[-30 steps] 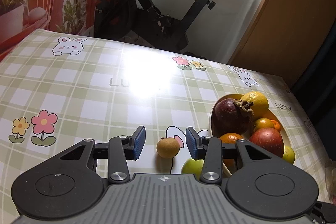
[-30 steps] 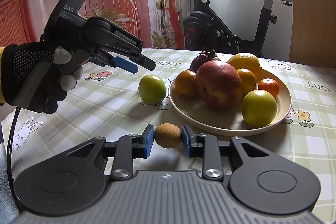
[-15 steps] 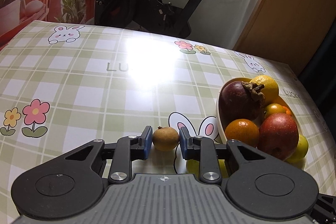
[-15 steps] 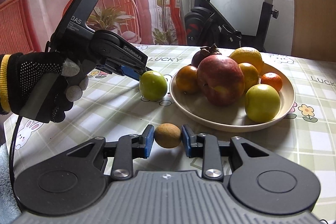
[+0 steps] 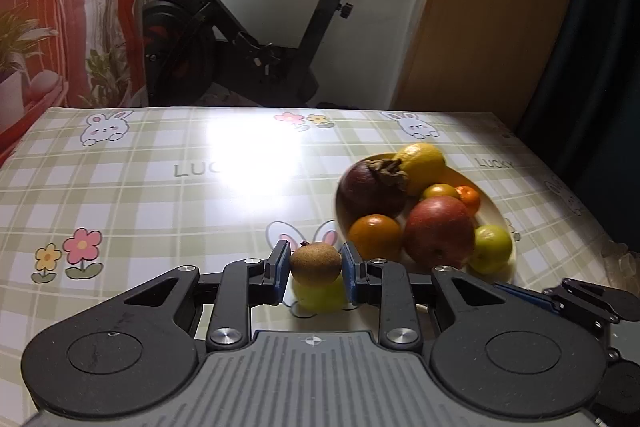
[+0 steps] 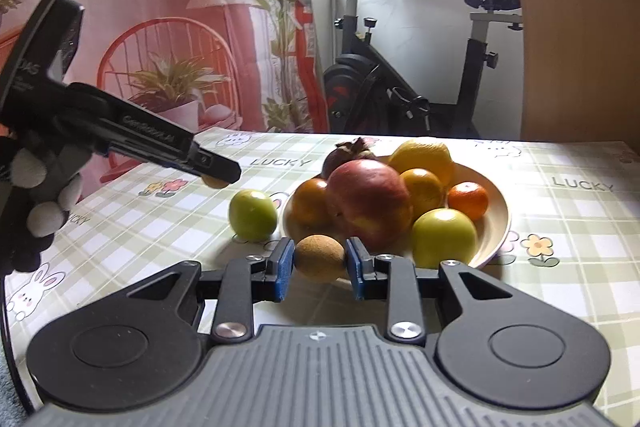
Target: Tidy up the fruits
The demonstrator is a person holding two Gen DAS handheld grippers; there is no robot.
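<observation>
My left gripper (image 5: 315,267) is shut on a small brown round fruit (image 5: 315,264), held above a green apple (image 5: 320,297) that lies on the table. My right gripper (image 6: 320,261) is shut on a second small brown fruit (image 6: 320,258), just in front of the cream plate (image 6: 500,223). The plate (image 5: 500,215) is piled with a red apple (image 6: 368,199), oranges, a lemon, a dark mangosteen and a green apple. In the right wrist view the left gripper (image 6: 218,177) hangs at the left, above and behind the loose green apple (image 6: 253,215).
The table wears a green checked cloth (image 5: 140,195) with rabbits and flowers. An exercise bike (image 5: 248,39) stands behind the far edge, a wooden panel (image 5: 492,27) to its right. A gloved hand (image 6: 36,203) holds the left gripper.
My left gripper shut on the small brown fruit and lifted it off the table. My right gripper, still gripping its fruit, rose and moved closer to the plate.
</observation>
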